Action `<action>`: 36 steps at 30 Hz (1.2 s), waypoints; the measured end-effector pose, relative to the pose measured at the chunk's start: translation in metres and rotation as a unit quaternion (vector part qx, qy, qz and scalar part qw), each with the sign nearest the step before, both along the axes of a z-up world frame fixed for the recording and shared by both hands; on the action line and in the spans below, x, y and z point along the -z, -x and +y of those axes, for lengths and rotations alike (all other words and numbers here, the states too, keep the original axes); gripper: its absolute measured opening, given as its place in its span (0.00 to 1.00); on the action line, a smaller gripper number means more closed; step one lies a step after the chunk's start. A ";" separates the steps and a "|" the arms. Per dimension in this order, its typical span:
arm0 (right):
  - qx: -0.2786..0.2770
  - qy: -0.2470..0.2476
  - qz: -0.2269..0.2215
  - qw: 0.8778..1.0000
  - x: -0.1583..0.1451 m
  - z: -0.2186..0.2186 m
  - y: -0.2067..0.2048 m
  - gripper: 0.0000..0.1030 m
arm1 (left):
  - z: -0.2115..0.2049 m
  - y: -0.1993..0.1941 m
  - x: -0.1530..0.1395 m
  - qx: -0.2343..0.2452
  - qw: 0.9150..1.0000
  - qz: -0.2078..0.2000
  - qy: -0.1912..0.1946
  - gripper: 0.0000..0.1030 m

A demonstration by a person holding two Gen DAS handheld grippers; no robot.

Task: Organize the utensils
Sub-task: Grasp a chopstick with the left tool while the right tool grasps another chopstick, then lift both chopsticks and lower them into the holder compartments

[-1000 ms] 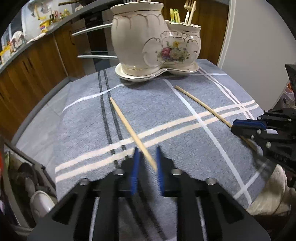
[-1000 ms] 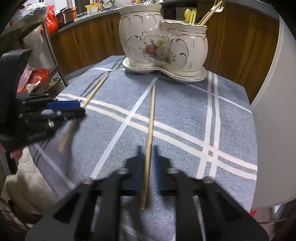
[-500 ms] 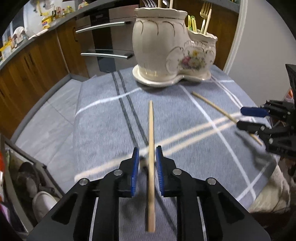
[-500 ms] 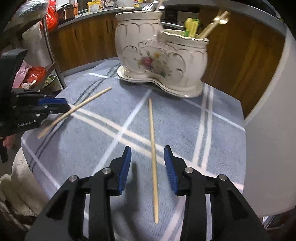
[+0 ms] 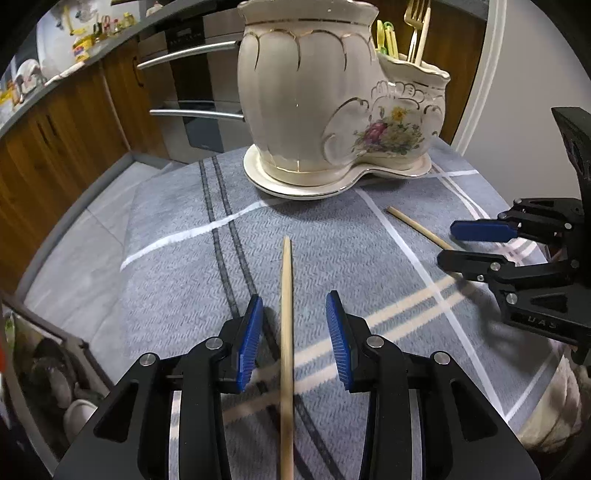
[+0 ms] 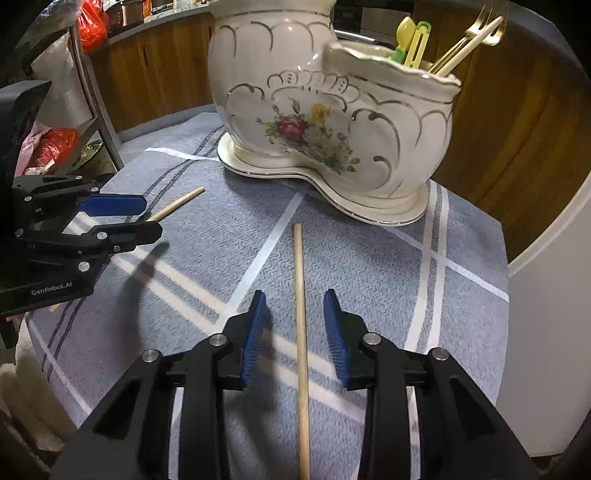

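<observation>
Both grippers, the left [image 5: 294, 332] and the right [image 6: 294, 325], were wide open and held nothing, each over its own stick [image 5: 286, 332] [image 6: 301, 332] on the cloth [image 5: 177, 266], so the best move was to close gently around the middle.

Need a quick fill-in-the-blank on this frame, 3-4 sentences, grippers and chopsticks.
1. Each chopstick lies on the ____ cloth.
2. The left hand-held gripper has its jaws ____ on either side of a chopstick.
3. The right hand-held gripper lines up with the other chopstick, which points toward the ____ holder.
4. A gold ____ stands in the holder's lower compartment.

Missing words: grey; open; ceramic; fork
</observation>
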State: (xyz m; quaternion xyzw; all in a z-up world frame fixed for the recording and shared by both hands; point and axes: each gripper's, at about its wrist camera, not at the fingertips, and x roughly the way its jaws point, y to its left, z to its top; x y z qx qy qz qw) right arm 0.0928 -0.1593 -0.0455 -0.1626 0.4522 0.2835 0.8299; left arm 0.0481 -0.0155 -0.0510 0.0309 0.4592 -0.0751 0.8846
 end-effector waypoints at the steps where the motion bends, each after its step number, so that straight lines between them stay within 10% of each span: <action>1: -0.001 -0.004 0.001 1.000 0.000 -0.001 -0.001 0.25 | 0.000 -0.001 0.002 0.002 1.000 0.004 0.001 0.33; 7: -0.002 -0.032 0.009 0.999 0.003 -0.008 0.000 0.05 | 0.011 0.002 0.005 0.004 1.000 -0.011 -0.017 0.06; 18: -0.025 -0.118 -0.104 0.987 -0.036 -0.022 0.042 0.05 | 0.034 0.031 -0.029 0.020 0.995 -0.087 0.051 0.06; 28: 0.027 -0.288 -0.251 0.924 -0.133 -0.048 0.014 0.05 | 0.040 0.032 -0.141 0.037 0.961 -0.259 0.092 0.06; 36: 0.106 -0.363 -0.280 0.882 -0.167 -0.042 -0.054 0.05 | 0.016 -0.034 -0.199 0.015 0.930 -0.351 0.105 0.06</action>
